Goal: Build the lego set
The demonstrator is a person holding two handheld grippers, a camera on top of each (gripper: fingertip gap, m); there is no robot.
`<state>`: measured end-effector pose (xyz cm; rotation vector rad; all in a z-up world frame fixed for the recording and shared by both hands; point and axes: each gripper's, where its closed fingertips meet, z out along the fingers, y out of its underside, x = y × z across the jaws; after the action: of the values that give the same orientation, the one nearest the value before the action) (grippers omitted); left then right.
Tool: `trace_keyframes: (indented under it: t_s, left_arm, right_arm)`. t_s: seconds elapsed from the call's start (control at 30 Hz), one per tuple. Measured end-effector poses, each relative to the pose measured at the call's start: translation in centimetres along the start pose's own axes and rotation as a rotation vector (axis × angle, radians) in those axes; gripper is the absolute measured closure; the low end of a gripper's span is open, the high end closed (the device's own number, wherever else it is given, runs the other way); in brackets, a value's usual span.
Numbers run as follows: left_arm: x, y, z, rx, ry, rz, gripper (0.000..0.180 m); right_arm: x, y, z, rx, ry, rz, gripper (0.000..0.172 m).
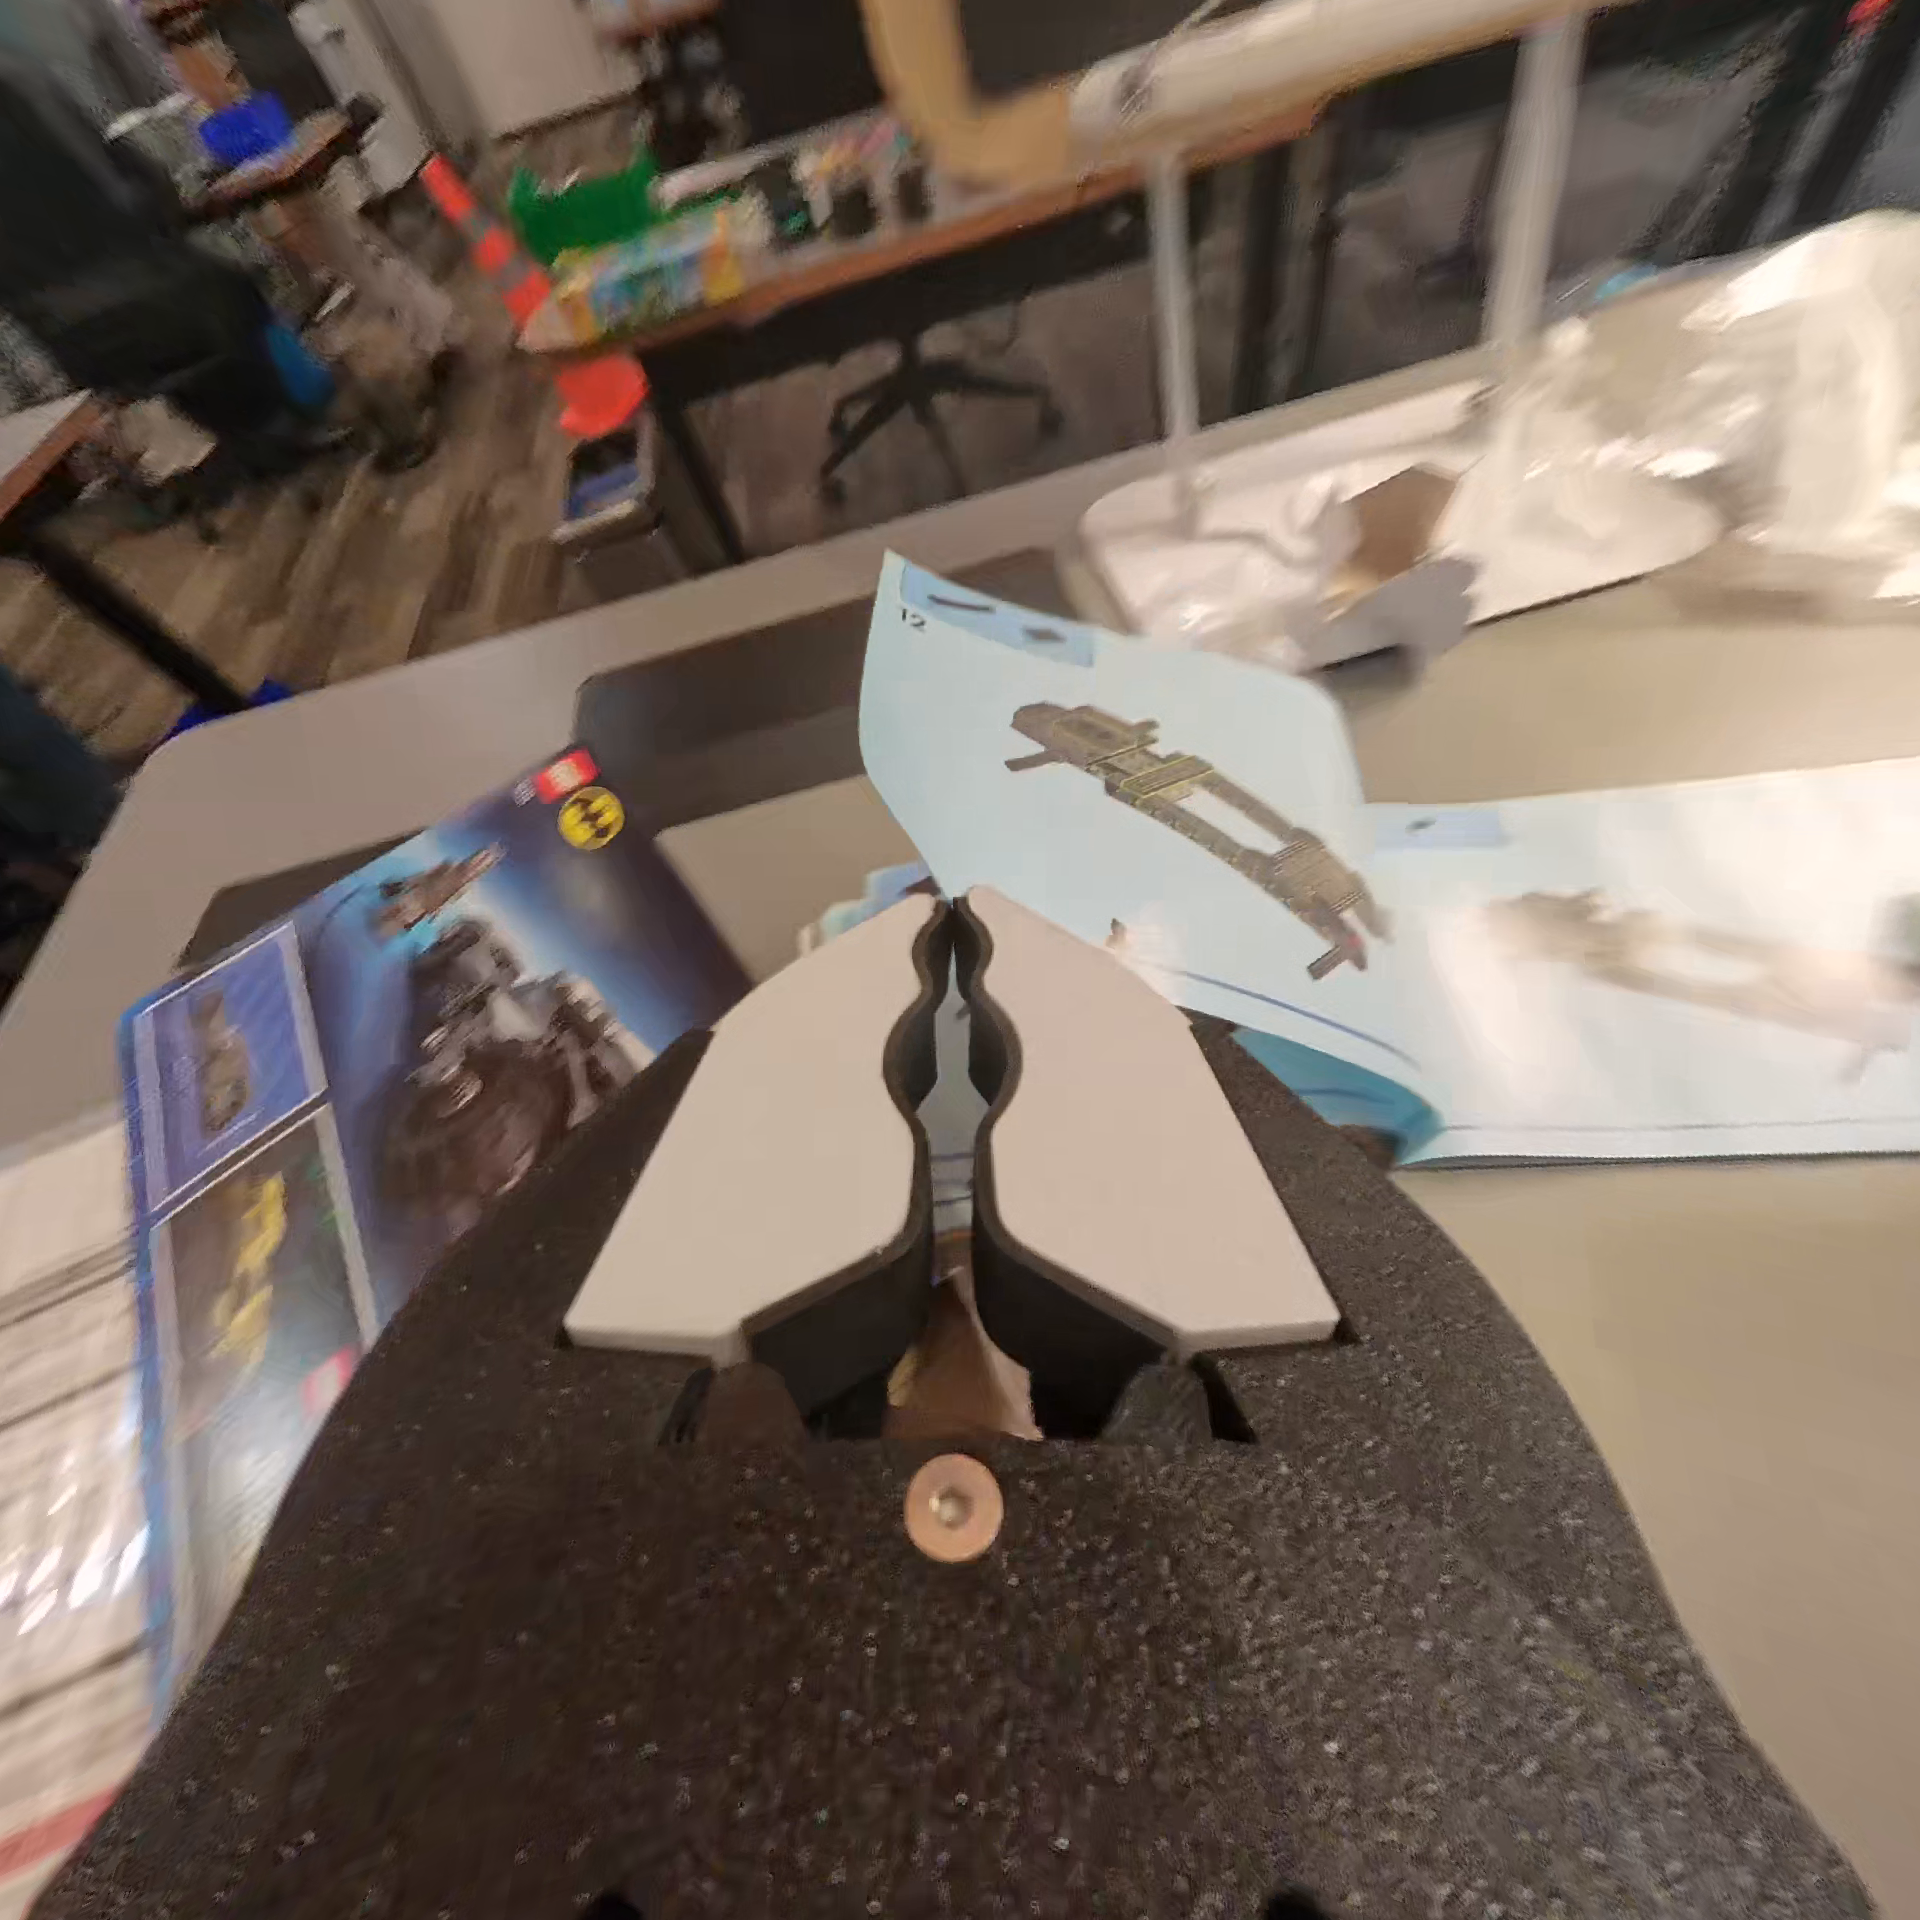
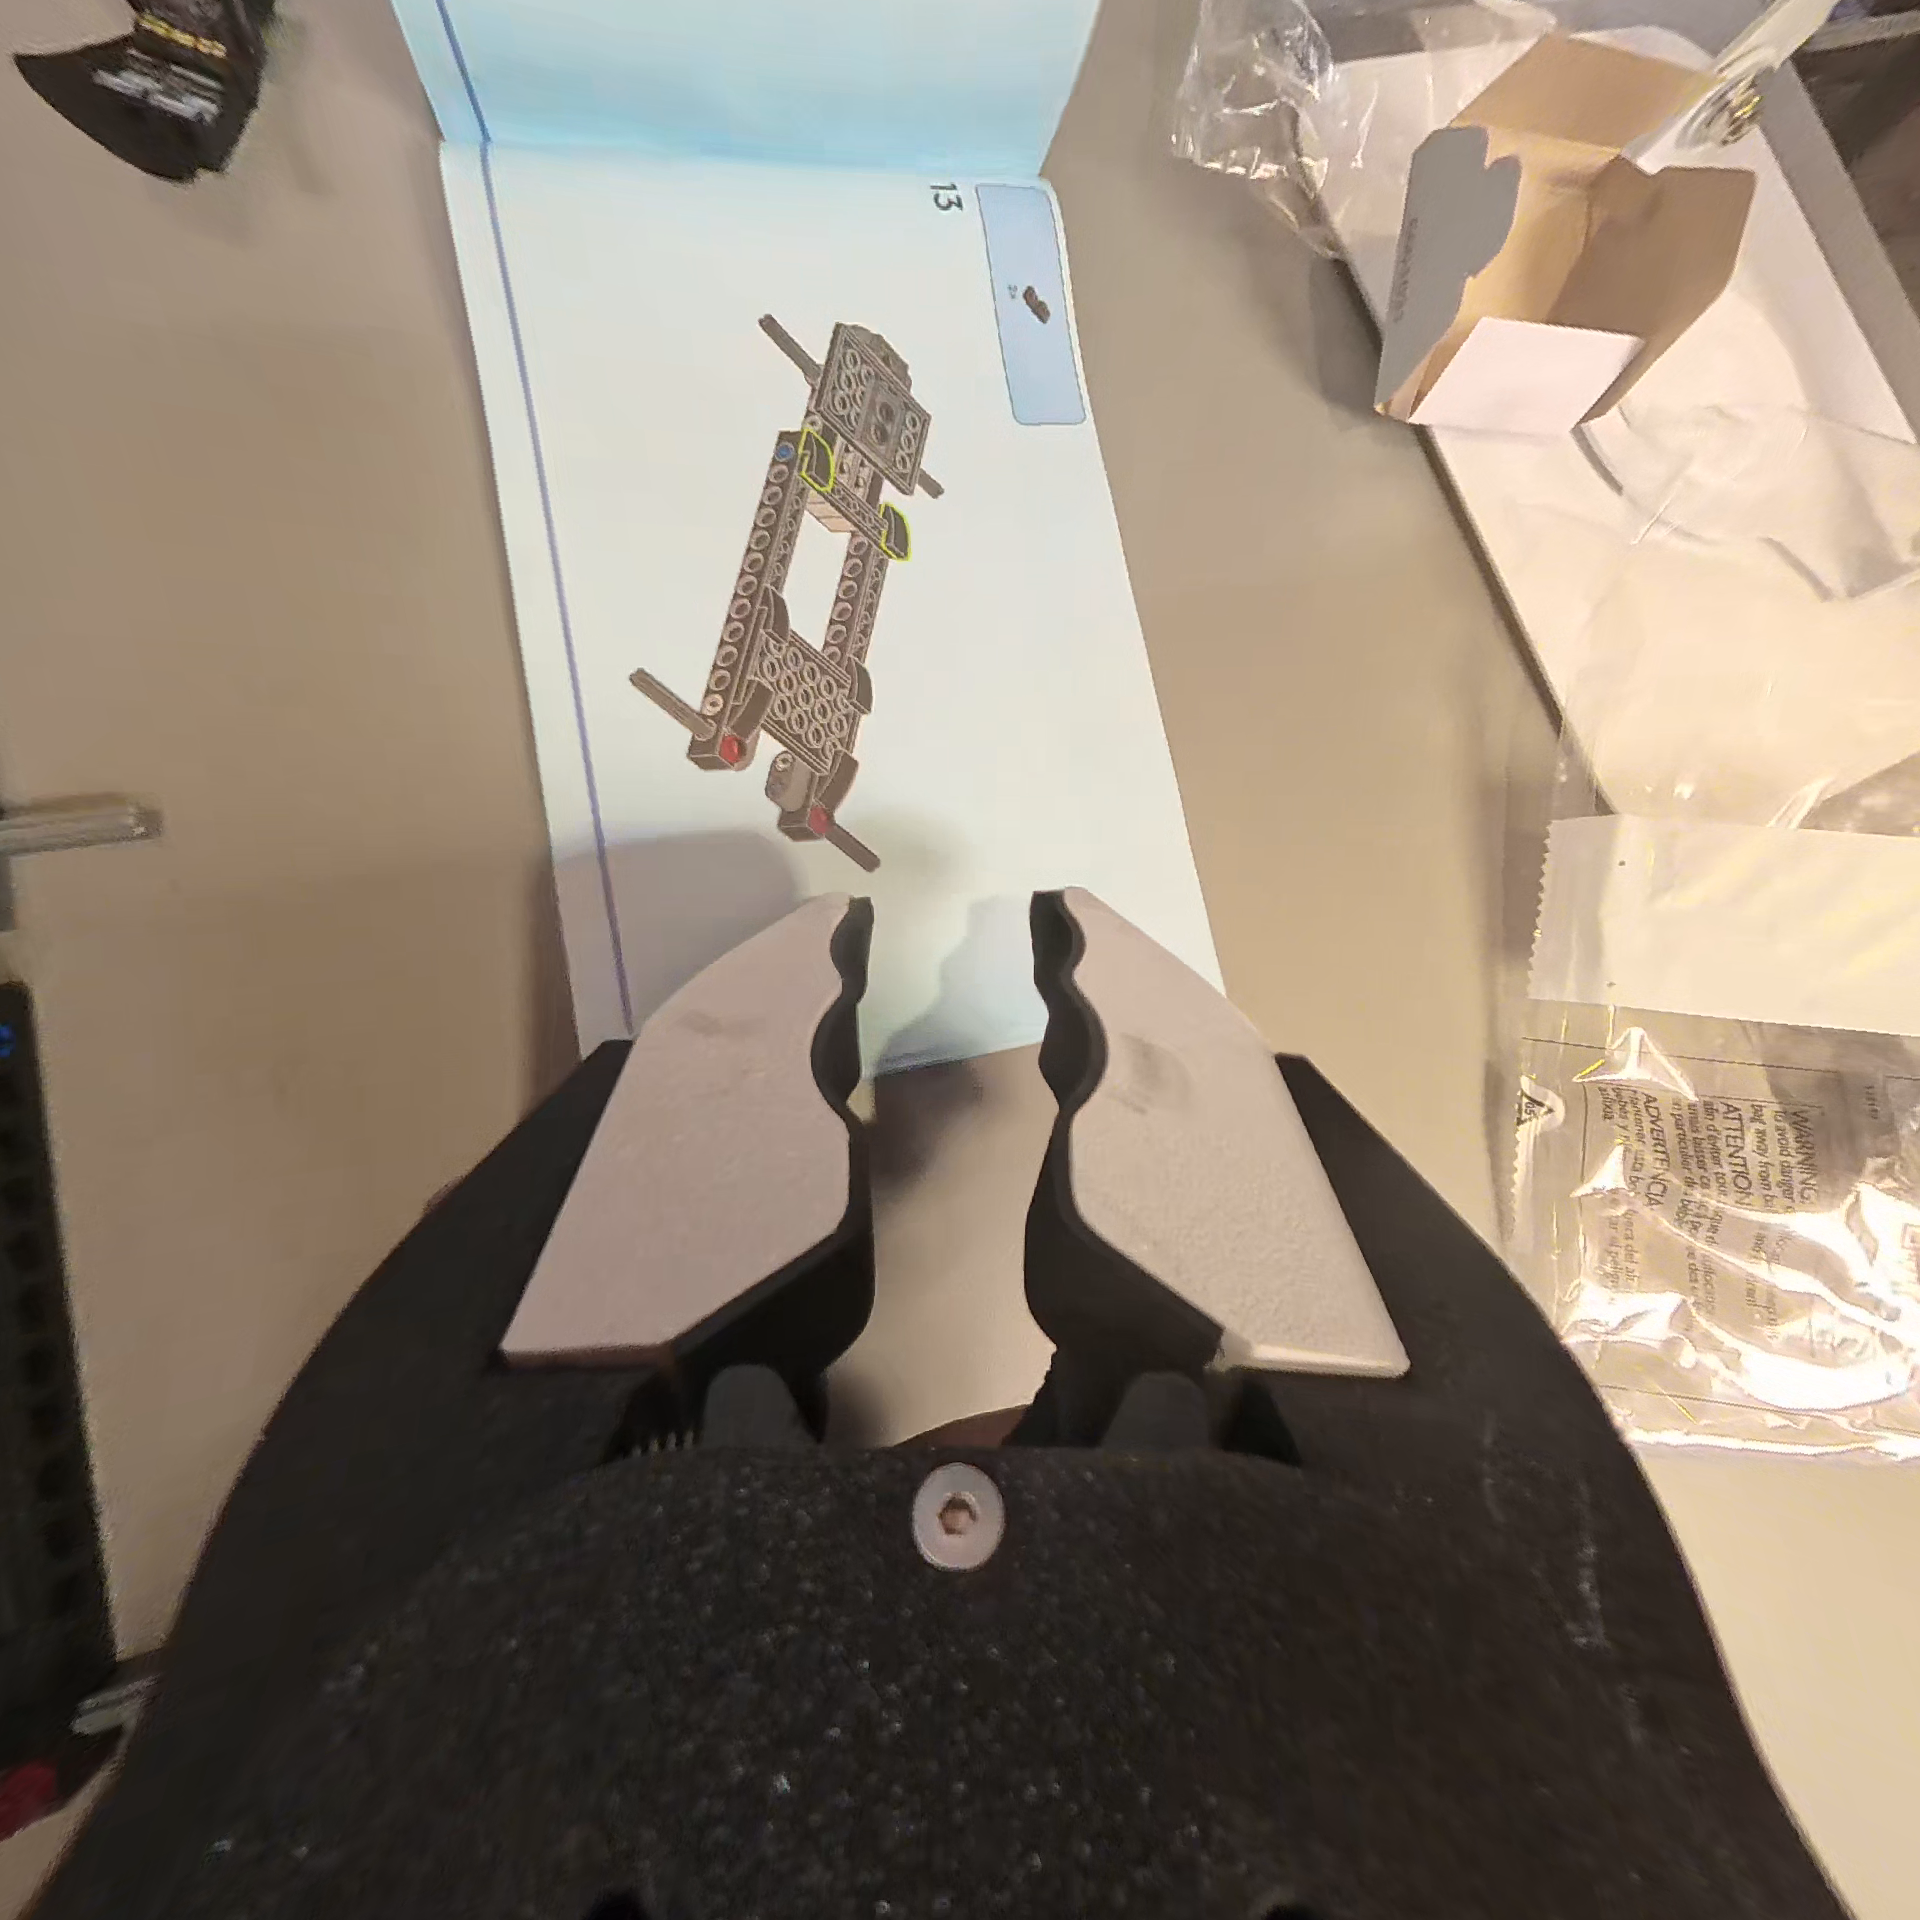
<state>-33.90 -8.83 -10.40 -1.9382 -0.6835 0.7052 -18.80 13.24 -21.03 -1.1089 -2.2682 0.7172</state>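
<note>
Left gripper (image 1: 953,914) is pinching a raised pale-blue booklet page (image 1: 1101,769) at its tips, page rising ahead; right gripper (image 2: 948,904), jaws partly apart and empty, is hovering over the flat facing page (image 2: 831,520).

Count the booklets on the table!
2: a dark blue paper booklet shut at left; a pale blue paper booklet open, one page pinched by the left tongs. More may be hidden.

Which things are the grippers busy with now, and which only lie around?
At the grippers: left gripper, fingers shut on lifted page; right gripper, open over flat page.
Lying about: plastic bags; small cardboard box; dark blue leaflet.
</note>
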Motion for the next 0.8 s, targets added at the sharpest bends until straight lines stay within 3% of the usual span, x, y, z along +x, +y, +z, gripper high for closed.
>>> trace_keyframes:
  t_s: [0.13,0.3,0.47,0.67,0.8]
  left_arm:
    - [-2.0,1.9,0.5,-0.094,-0.097,0.073,0.177]
    - [-2.1,3.4,0.9,-0.181,-0.057,0.085,0.155]
    - [-2.9,2.0,0.3,-0.096,-0.041,0.047,0.15]
    - [6.5,0.9,0.2,-0.011,0.353,0.045,0.149]
    - [12.2,1.4,1.4,-0.032,0.367,0.172,0.15]
  right_arm:
    - [0.3,0.5,0.5,-0.053,0.055,-0.027,0.133]
    - [0.1,0.7,0.4,-0.077,0.047,-0.028,0.135]
    - [0.6,1.4,0.1,-0.107,0.052,-0.026,0.137]
    - [2.7,3.5,-1.2,-0.192,0.093,0.019,0.137]
    - [3.5,4.8,-2.2,-0.28,0.126,0.018,0.134]
